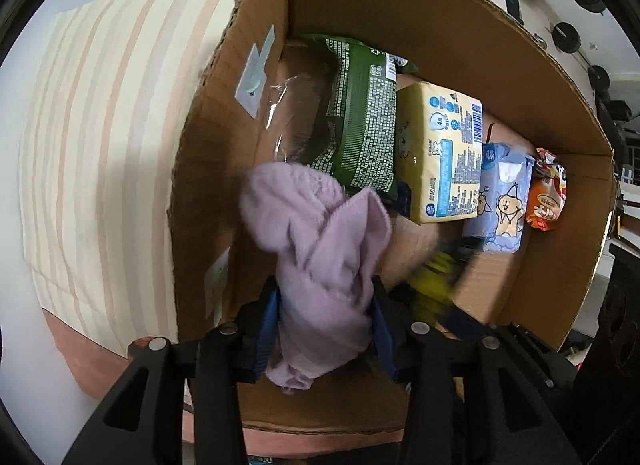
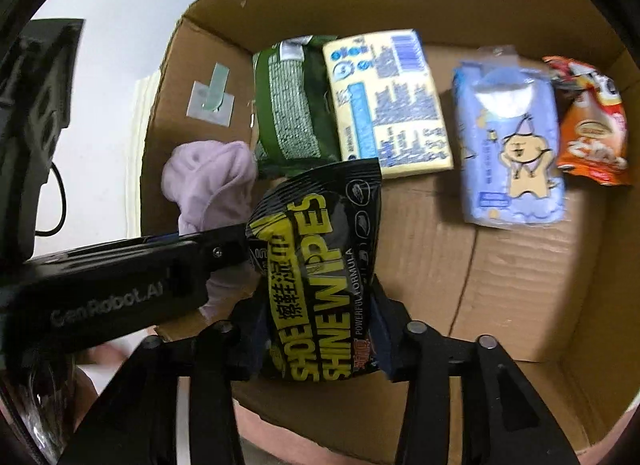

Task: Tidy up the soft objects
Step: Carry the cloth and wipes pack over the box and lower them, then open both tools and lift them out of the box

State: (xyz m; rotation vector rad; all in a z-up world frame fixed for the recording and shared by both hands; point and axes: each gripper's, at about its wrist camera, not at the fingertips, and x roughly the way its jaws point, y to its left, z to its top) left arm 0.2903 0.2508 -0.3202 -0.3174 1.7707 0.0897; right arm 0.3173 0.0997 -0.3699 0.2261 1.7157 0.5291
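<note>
Lilac cloth [image 1: 316,265] pinched in your left gripper [image 1: 324,329], wipes pack [image 2: 316,277] in your right gripper [image 2: 320,329]: crowding the box's [image 2: 520,285] near-left corner risks collision.

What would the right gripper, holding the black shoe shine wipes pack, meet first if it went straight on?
Probably the dark green plastic pack lying in the brown cardboard box: it sits directly beyond the black shoe shine wipes pack held by the right gripper. Depth is unclear.

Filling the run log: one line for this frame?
left gripper: shut on purple cloth | right gripper: shut on shoe wipes pack | both over cardboard box
</note>
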